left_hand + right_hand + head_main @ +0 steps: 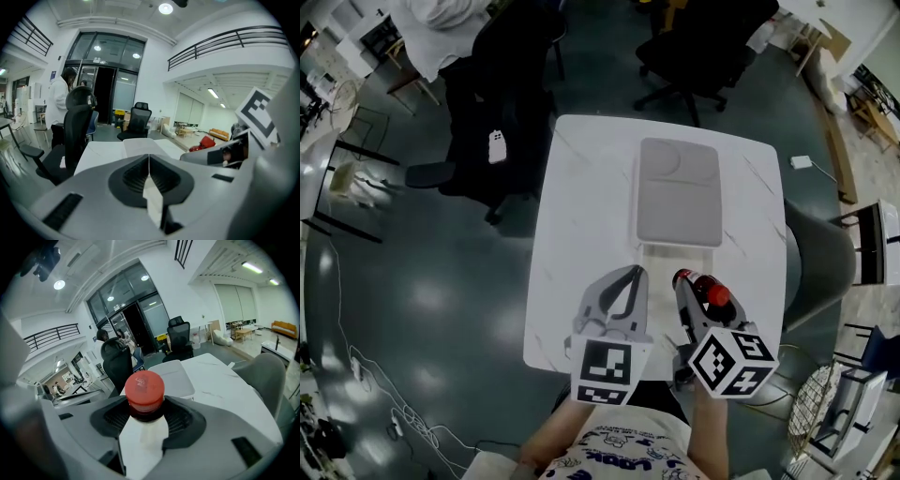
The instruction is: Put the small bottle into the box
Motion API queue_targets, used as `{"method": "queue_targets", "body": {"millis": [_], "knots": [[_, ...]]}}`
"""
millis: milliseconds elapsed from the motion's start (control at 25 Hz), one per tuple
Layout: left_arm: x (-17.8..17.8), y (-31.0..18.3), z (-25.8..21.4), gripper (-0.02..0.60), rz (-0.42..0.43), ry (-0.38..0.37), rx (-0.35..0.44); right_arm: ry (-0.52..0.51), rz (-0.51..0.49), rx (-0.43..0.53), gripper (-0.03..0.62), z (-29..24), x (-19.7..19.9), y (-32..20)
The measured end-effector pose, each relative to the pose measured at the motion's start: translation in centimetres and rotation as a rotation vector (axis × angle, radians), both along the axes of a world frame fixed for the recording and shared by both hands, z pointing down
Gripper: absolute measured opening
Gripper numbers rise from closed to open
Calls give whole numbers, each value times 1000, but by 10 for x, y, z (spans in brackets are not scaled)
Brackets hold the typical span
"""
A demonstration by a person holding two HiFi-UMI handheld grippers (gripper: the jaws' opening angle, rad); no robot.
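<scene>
The small bottle, with a red cap and red label, is held above the near part of the white table by my right gripper, which is shut on it. In the right gripper view the red cap stands up between the jaws. The grey box lies mid-table with its flat lid on, just beyond both grippers, and shows as the box behind the cap. My left gripper hangs beside the bottle, shut and empty. Its jaws meet in a line in the left gripper view.
Black office chairs stand at the table's left and far side, and a grey chair at its right. A person in white is at the far left. Cables lie on the dark floor.
</scene>
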State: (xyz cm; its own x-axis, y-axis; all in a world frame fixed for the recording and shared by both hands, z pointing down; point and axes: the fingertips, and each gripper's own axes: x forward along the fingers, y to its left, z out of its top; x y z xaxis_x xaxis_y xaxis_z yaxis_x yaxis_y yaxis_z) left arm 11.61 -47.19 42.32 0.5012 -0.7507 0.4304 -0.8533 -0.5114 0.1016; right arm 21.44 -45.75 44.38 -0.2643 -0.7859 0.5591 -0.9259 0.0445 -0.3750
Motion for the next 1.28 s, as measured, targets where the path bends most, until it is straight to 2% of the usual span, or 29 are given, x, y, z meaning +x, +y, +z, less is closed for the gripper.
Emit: {"method": "queue_targets", "body": {"millis": [520,1280], "knots": [[6,-20,51,19,-39,-32,-114,-6,-47,-118,225,54,8,-23],[8,-25,97,20,-72,-51,-219,106,-112,-259,225,117,14,-30]]}}
